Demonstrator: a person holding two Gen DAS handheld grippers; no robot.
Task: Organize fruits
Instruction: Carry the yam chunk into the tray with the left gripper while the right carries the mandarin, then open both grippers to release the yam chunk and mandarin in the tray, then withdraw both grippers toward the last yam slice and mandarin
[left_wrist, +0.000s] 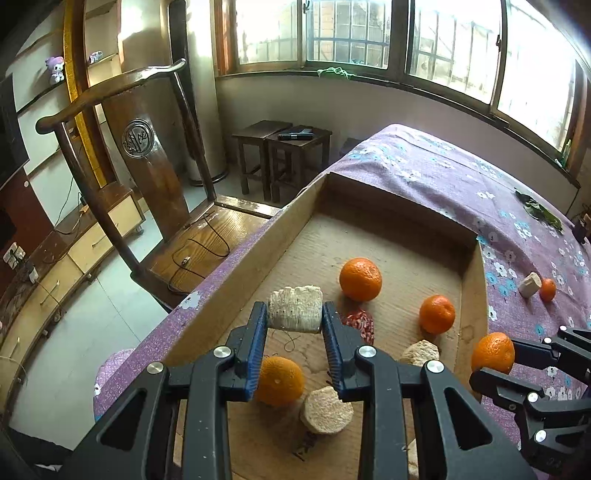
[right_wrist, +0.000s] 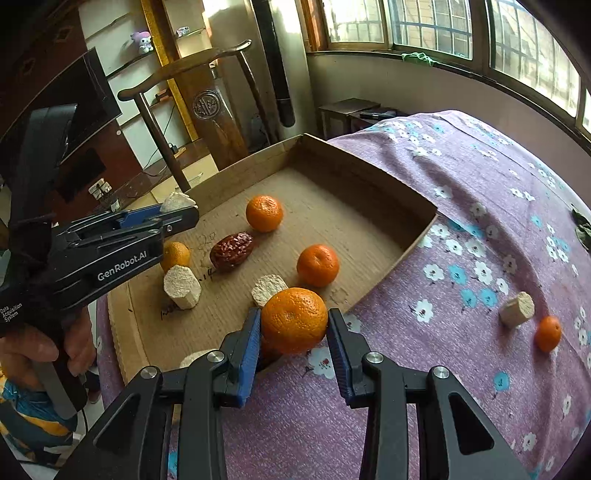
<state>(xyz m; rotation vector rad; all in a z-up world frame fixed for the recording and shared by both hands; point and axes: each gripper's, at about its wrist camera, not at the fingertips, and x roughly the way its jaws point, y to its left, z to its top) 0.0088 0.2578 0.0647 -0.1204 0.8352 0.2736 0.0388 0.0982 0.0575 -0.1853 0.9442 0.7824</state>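
My left gripper (left_wrist: 294, 314) is shut on a pale sugarcane chunk (left_wrist: 294, 309) and holds it above the cardboard tray (left_wrist: 295, 225). My right gripper (right_wrist: 293, 328) is shut on a mandarin (right_wrist: 294, 320) over the tray's near right edge; that mandarin also shows in the left wrist view (left_wrist: 493, 352). In the tray lie three mandarins (left_wrist: 360, 278) (left_wrist: 437, 314) (left_wrist: 279, 380), a red jujube (right_wrist: 231, 251) and pale chunks (left_wrist: 325, 410) (left_wrist: 420, 352). On the cloth, a chunk (right_wrist: 517, 309) and a small mandarin (right_wrist: 547, 333) lie together.
The tray (right_wrist: 369, 166) sits on a table under a purple flowered cloth (right_wrist: 480, 184), at its left edge. A wooden chair (left_wrist: 147, 147) stands just beyond that edge. Green leaves (left_wrist: 539, 210) lie far right on the cloth. Stools (left_wrist: 284, 147) stand under the windows.
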